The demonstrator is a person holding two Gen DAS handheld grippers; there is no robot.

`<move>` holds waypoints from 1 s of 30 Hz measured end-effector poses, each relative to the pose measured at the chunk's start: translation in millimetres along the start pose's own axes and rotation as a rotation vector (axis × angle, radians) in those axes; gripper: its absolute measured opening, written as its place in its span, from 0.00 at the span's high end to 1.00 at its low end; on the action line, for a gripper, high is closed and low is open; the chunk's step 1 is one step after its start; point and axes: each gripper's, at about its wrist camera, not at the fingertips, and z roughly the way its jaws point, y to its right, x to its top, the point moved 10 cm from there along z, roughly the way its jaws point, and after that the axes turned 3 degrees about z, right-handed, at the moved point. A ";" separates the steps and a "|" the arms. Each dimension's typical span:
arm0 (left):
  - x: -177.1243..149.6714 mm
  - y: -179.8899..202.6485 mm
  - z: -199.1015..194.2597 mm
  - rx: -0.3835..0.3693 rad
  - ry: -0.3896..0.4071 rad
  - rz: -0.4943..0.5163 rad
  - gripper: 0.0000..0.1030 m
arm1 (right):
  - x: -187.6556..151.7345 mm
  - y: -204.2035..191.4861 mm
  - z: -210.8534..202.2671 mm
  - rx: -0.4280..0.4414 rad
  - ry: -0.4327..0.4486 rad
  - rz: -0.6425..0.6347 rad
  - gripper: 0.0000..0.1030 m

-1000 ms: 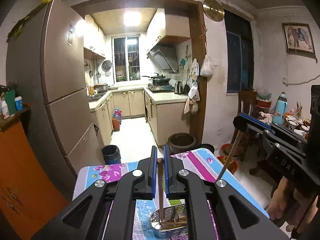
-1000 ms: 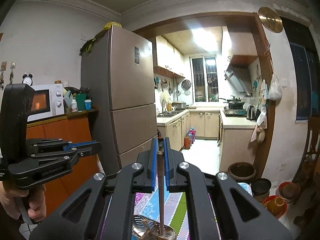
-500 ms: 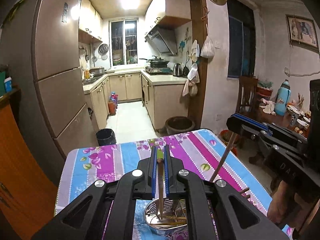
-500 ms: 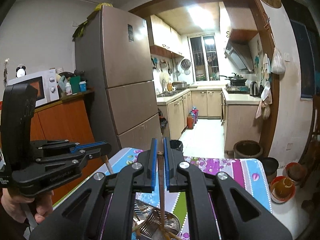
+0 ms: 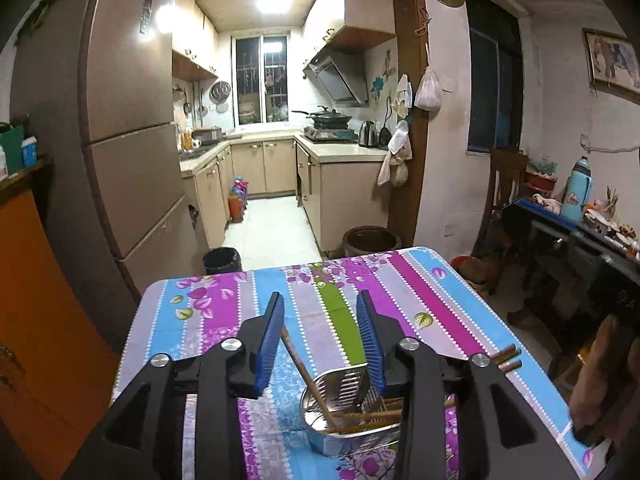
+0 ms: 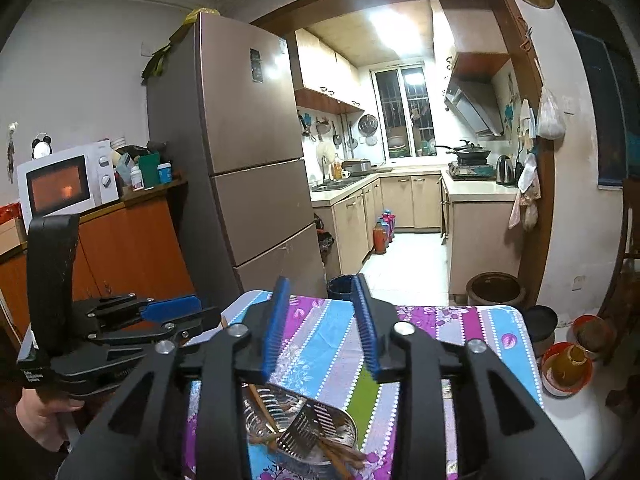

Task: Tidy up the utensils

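1. The left gripper [image 5: 320, 336] fills the lower middle of the left wrist view. Its blue-padded fingers [image 5: 270, 340] stand partly apart, having just been opening, and the pads press on nothing.
2. One wooden chopstick [image 5: 306, 372] leans between those fingers, its top close to the left pad. Its lower end sits in the metal holder [image 5: 344, 412] at the bottom centre of the frame.
3. The holder stands on the table [image 5: 400, 280], which is covered by a striped floral cloth. More chopsticks lie across its rim, and two ends [image 5: 506, 358] stick out past the gripper's right side.
4. The right gripper [image 6: 322, 328] occupies the lower middle of the right wrist view. Its fingers [image 6: 276, 328] are likewise partly apart, having just been opening, with nothing gripped.
5. Below them, at the bottom centre of that view, the holder [image 6: 304, 428] shows a slotted divider and several chopsticks [image 6: 340, 454] leaning out over its near edge.
6. At the left edge of the right wrist view the left gripper [image 6: 176, 316] appears side-on, held by a hand [image 6: 44, 412] at the lower left.
7. Behind the table stand a tall refrigerator [image 6: 248, 160] and a microwave [image 6: 64, 184].
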 end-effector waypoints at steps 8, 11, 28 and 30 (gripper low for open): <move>-54.2 -1.1 -98.2 0.154 0.152 0.072 0.28 | -32.7 -38.7 -107.0 0.005 0.083 -0.073 0.05; -89.9 -0.7 -122.5 0.199 0.150 0.075 0.24 | -74.1 -62.4 -146.8 0.000 0.086 -0.121 0.05; -241.6 26.0 -154.5 0.197 -0.024 0.042 0.21 | -233.8 -105.3 -206.9 -0.085 -0.054 -0.113 0.05; -246.7 26.7 -154.8 0.199 -0.030 0.044 0.21 | -240.1 -103.9 -209.4 -0.088 -0.064 -0.105 0.05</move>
